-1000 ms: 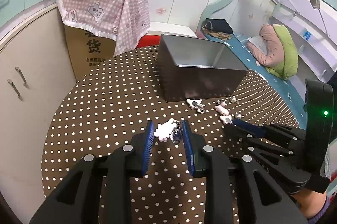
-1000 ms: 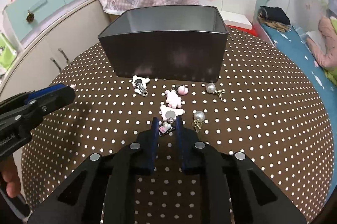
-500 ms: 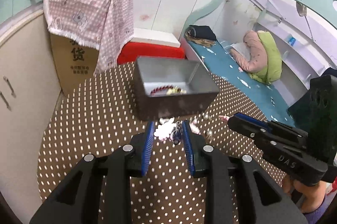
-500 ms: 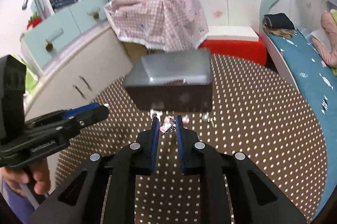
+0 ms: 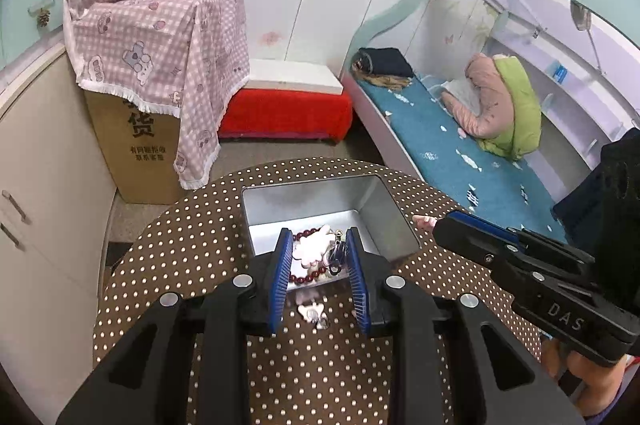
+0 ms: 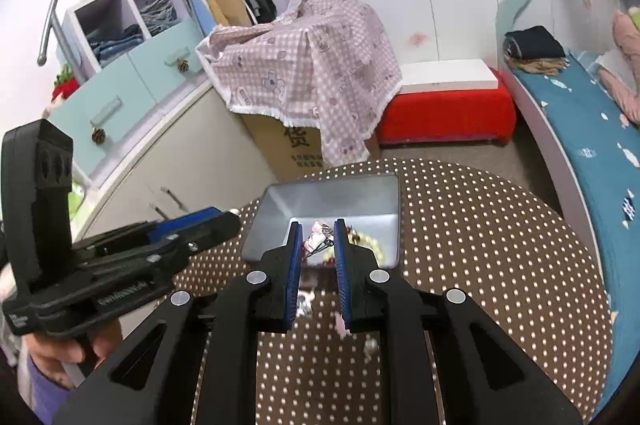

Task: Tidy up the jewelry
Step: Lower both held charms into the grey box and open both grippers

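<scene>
Left tool [image 5: 320, 257] grips white charm [image 5: 314, 249] — above the tin [image 5: 304, 199].

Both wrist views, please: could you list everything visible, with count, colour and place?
Rectangular metal tin: one, grey, on the table's far half.
Round polka-dot table: one, brown with white dots.
Dark-red bead bracelet: one, inside the tin.
Loose charms: a few, pink-white, on the table before the tin.
Checked cloth: one, pink, over a cardboard box.
Left gripper: shut on a white-pink charm, above the tin.
Right gripper: shut on a small pink clip charm.
</scene>
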Demonstrator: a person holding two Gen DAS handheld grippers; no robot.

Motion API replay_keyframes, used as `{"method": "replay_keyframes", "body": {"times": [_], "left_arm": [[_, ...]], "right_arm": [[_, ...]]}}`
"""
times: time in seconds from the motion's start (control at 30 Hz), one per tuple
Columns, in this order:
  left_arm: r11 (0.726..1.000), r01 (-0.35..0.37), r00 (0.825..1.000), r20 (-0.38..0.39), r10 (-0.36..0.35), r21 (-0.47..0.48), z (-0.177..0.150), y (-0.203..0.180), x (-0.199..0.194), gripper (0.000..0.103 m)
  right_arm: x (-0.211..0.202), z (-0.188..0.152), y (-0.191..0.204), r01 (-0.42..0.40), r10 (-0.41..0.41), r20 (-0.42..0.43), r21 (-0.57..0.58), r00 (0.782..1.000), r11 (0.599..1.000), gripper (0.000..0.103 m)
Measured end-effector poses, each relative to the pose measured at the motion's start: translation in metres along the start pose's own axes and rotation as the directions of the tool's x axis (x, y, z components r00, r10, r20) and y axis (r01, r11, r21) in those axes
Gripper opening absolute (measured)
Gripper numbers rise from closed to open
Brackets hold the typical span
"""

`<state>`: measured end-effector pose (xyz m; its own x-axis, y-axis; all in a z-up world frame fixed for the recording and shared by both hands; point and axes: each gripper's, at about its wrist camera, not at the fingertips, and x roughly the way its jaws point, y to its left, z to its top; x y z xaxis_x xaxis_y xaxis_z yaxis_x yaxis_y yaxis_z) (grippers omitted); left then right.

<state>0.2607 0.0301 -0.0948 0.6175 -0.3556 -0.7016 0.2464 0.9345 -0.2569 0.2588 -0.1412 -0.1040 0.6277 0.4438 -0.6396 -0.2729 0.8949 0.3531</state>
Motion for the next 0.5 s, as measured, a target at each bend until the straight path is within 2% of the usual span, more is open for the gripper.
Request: {"method": "replay_keyframes", "body": {"times": [0.07, 0.17, 0.23, 0.5], "left_arm": [[0.999, 0.026, 0.999, -0.029, -0.026, -0.019, 0.003, 0.001, 0.009, 0.025], [1.000, 0.006, 0.997, -0.079, -0.007, -0.017, 0.005, 0.001, 0.027, 0.026], [0.999, 0.019, 0.994, -0.109, -0.023, -0.037, 0.005, 0.003, 0.037, 0.026], [0.999, 0.001, 0.987, -0.159, -0.009, -0.052, -0.003, 0.004, 0.056, 0.026]], "right_arm": [[0.007, 0.003, -0.001, 0.004, -0.003, -0.008, 0.008, 1.000, 1.000, 0.017], [0.020, 0.004, -0.003, 0.011, -0.010, -0.036, 0.021, 0.999, 1.000, 0.017], [0.029, 0.004, -0.006, 0.007, -0.005, -0.055, 0.037, 0.998, 0.999, 0.017], [0.054, -0.007, -0.019, 0.013, -0.004, -0.111, 0.085, 0.994, 0.996, 0.017]]}}
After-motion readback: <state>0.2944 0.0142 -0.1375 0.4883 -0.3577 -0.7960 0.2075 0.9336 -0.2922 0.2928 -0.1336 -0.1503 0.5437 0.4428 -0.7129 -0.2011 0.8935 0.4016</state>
